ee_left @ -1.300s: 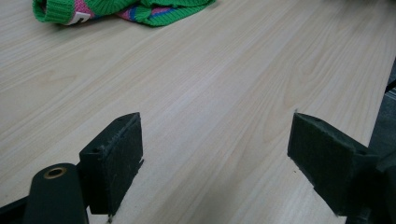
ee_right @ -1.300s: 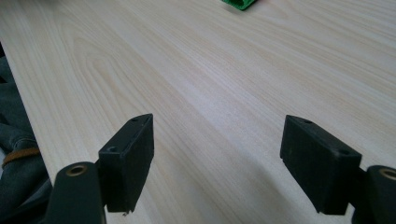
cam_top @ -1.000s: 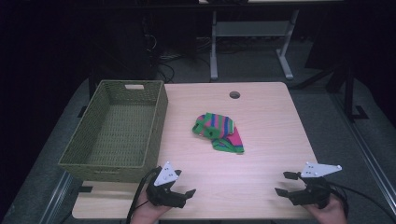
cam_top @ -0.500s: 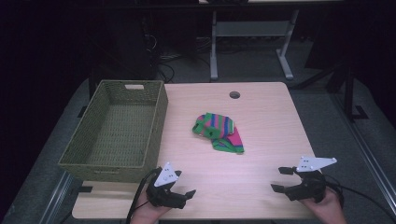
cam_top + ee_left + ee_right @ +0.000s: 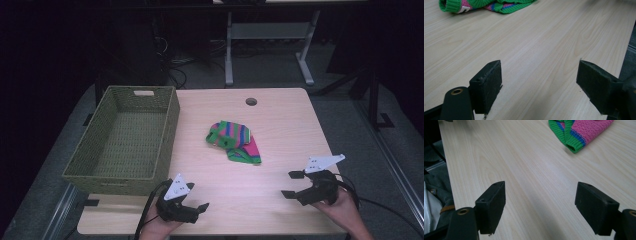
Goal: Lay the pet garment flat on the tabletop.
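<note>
I'm keeping both tools low at the near edge of the table (image 5: 280, 107), so each has a clear run forward. Left tool (image 5: 191, 211) is sitting wide, nothing in it; right tool (image 5: 292, 184) is gaping wide too, angling toward the middle. The striped knit cloth (image 5: 234, 141) is lying crumpled mid-table, apart from both. Farther left, the green basket (image 5: 172, 117) is waiting empty, probably where the cloth's going.

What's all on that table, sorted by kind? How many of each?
Woven green basket: 1
Striped knitted garment, green, pink and blue: 1
Hand-held grippers, left gripper and right gripper, both with jaws apart: 2
Total: 4 things on the wooden table
</note>
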